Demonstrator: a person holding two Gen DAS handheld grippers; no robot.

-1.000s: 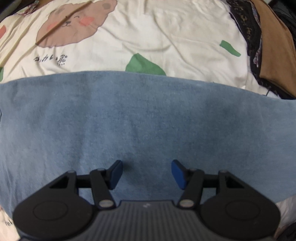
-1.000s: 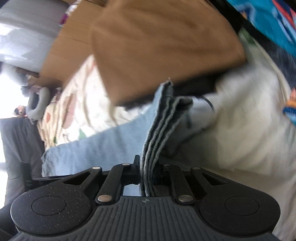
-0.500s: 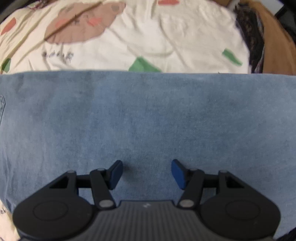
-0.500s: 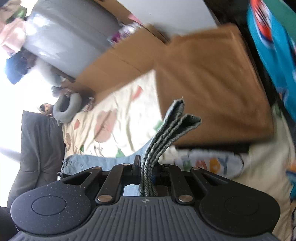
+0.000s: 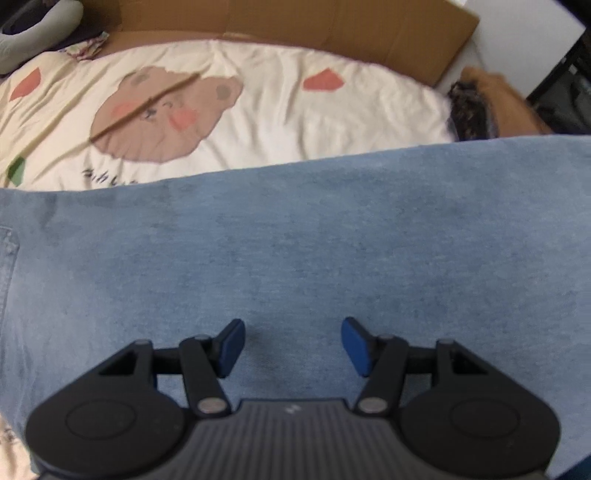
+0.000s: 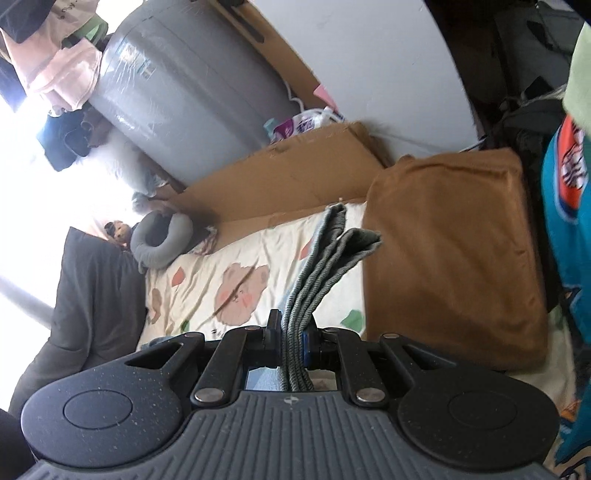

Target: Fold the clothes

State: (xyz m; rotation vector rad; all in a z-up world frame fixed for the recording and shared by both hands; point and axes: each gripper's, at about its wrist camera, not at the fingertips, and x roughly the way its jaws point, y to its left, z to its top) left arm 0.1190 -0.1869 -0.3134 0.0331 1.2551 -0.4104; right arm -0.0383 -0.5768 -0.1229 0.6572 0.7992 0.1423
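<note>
The left gripper (image 5: 292, 345) stood with its blue-padded fingers (image 5: 229, 347) wide apart and nothing between them, poised over the jeans (image 5: 295, 251). The denim spread flat across the whole lower part of the left wrist view, its far edge running straight from left to right, a stitched pocket corner (image 5: 8, 254) showing at the left margin. Beyond that edge lay the sheet (image 5: 280, 122), cream with a brown bear print (image 5: 162, 114), and behind it a cardboard panel (image 5: 295, 18). At the right, a brown garment (image 5: 513, 107) sat beside a dark patterned one (image 5: 469, 110).

The right gripper (image 6: 293, 341) was clamped tight on several stacked layers of the jeans (image 6: 325, 258), whose grey-blue folded edges stuck up and out past the fingertips, tilted to the right. Behind the held layers lay the sheet (image 6: 229, 266) with its bear (image 6: 240, 291). To the right sat the folded brown garment (image 6: 450, 258), with teal cloth (image 6: 569, 221) beyond it. A grey neck pillow (image 6: 162, 240) rested at the far end of the sheet, against the cardboard (image 6: 295, 173).
</note>
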